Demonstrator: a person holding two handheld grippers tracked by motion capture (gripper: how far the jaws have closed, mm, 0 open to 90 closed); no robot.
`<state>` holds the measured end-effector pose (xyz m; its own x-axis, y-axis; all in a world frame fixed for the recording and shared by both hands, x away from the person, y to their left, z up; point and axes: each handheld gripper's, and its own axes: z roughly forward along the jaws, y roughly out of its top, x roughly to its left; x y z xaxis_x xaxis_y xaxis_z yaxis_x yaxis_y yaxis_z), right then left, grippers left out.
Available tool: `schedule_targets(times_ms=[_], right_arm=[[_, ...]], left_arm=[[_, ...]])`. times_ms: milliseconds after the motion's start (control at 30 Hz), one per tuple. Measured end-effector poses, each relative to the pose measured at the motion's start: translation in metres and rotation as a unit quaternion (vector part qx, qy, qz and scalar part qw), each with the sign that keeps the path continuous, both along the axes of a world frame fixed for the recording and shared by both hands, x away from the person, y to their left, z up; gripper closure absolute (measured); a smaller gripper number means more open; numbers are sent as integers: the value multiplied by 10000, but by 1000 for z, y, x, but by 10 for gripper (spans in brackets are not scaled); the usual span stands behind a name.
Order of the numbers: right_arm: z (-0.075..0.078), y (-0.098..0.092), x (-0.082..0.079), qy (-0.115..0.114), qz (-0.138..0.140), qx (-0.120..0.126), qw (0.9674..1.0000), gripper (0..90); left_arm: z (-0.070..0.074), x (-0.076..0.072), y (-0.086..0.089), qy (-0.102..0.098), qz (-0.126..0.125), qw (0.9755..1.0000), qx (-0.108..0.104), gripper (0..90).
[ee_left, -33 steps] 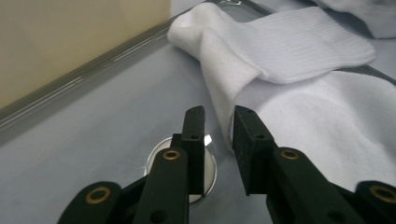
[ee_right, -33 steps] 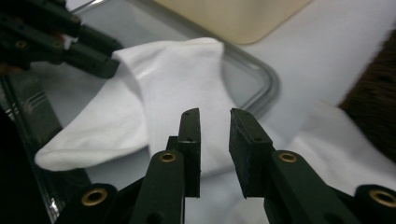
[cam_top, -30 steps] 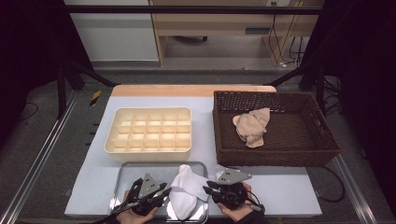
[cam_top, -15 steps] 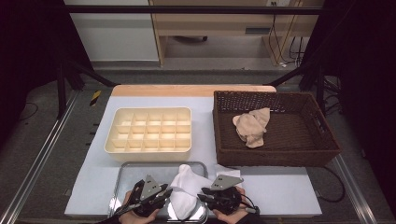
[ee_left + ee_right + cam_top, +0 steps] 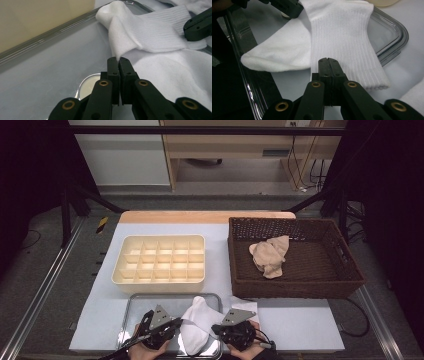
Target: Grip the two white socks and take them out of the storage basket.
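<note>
A white ribbed-knit sock (image 5: 199, 324) lies folded in a shiny metal tray (image 5: 131, 317) on the bench. The left gripper (image 5: 118, 60) has just closed, jaws pinching a soft fold; the right gripper (image 5: 327, 60) has just closed, pinching the ribbed cuff.

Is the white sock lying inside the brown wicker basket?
No, the white sock lies on the metal tray; the wicker basket holds a beige cloth.

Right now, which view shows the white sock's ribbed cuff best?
Right gripper view: the ribbed cuff lies flat and close, running over the tray rim. Left gripper view catches part of the ribbing at its top right. High view shows the white sock too small for ribbing.
</note>
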<state>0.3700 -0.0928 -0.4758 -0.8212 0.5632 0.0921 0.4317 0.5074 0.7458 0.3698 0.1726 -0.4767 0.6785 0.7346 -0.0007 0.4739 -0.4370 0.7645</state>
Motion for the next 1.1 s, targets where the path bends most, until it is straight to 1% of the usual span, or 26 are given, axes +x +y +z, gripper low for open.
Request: schedule_targets(times_ms=[100, 200, 300, 367, 433, 467, 567, 633, 700, 733, 833, 900, 1000, 1033, 1100], right_arm=[[2, 0, 0, 15, -19, -1, 10000, 900], [4, -3, 0, -18, 0, 110, 9999, 897], [4, -2, -1, -47, 10, 192, 9998, 819], [2, 0, -1, 25, 69, 185, 9998, 775], [0, 3, -2, 49, 114, 135, 9998, 736], [-1, 5, -1, 60, 121, 154, 9998, 715], [-3, 7, -2, 27, 185, 153, 9997, 678], [-3, 8, -3, -24, 211, 96, 9997, 687], [-4, 9, -3, -73, 212, 40, 9997, 763], [-4, 9, -3, -91, 218, 13, 9997, 787], [-2, 8, -3, -12, 219, -22, 9998, 898], [0, 8, -2, -6, 236, -72, 9997, 900], [4, 6, -2, -48, 195, 5, 9998, 900], [5, 5, -2, -72, 198, -2, 9998, 900], [6, 4, -2, -163, 196, 53, 9997, 886]], left_arm=[[0, 1, 0, -4, -16, 10000, -5, 874], [0, 1, 1, 5, -27, 10000, -1, 874], [0, 2, 1, -18, -23, 10000, -28, 871], [0, 3, 1, -23, -10, 10000, -63, 867], [0, 4, 1, -13, 19, 9999, -99, 852], [0, 5, 1, -24, 50, 9999, -102, 845], [0, 7, 2, -35, 118, 9999, -108, 838], [0, 8, 3, -23, 138, 9999, -100, 842], [0, 8, 3, -9, 138, 9999, -102, 853], [0, 8, 3, -13, 131, 9999, -98, 856], [-1, 8, 3, -17, 115, 9999, -91, 862], [0, 8, 3, -4, 97, 9999, -95, 864], [0, 9, 4, 56, 63, 9999, -111, 871], [0, 10, 4, 86, 43, 9999, -130, 871], [0, 10, 4, 101, 31, 9998, -152, 871]])
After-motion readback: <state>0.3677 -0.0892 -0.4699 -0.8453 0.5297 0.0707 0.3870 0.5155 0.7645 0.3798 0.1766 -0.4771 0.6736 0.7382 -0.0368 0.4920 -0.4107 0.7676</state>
